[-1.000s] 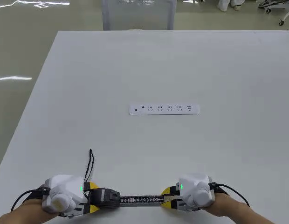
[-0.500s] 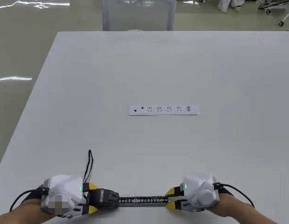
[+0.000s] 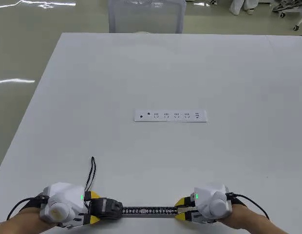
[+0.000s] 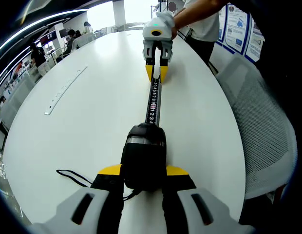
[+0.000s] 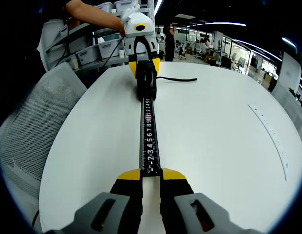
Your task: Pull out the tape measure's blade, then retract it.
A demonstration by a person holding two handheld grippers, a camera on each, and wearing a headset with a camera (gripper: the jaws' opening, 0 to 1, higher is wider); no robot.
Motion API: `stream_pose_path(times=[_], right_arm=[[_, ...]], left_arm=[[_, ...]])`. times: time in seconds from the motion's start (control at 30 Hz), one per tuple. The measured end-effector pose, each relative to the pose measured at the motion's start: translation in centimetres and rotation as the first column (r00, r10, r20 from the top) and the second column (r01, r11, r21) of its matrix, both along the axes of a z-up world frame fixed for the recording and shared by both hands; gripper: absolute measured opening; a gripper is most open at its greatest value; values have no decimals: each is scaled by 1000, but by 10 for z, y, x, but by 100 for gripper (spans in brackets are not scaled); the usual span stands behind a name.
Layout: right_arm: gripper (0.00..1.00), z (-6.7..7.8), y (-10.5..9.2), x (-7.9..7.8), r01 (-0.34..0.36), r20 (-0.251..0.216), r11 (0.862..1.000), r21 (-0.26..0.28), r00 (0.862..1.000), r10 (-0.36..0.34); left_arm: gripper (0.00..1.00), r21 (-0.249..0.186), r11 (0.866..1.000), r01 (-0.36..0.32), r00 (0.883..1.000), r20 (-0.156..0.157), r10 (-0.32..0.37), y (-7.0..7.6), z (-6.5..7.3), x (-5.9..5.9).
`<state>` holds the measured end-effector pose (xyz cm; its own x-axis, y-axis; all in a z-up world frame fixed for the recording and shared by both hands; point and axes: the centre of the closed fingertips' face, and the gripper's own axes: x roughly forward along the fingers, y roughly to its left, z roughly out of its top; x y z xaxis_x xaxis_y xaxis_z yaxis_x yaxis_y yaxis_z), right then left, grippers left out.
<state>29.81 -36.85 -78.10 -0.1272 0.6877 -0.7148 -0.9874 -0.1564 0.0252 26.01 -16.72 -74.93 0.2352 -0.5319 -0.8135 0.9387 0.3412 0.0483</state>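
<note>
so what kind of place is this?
Probably an open-plan office or lab: a large white table with a power strip on it, a mesh chair beside it, and rows of desks in the background.

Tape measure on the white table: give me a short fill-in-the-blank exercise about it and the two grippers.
The left gripper is shut on the tape measure's ____.
The right gripper pinches the end of the numbered ____.
The cord trailing from the tape measure is coloured ____.
Beyond them on the table lies a white power ____.
Missing words: case, blade, black, strip.
</note>
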Motion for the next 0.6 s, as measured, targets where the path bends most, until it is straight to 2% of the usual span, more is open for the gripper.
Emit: stream_pose_path(times=[0.6], right_arm=[[10, 0, -12, 1, 6, -16, 1000, -9, 1000, -6]], left_arm=[[26, 7, 1000, 4, 1000, -4, -4, -1, 0, 0]])
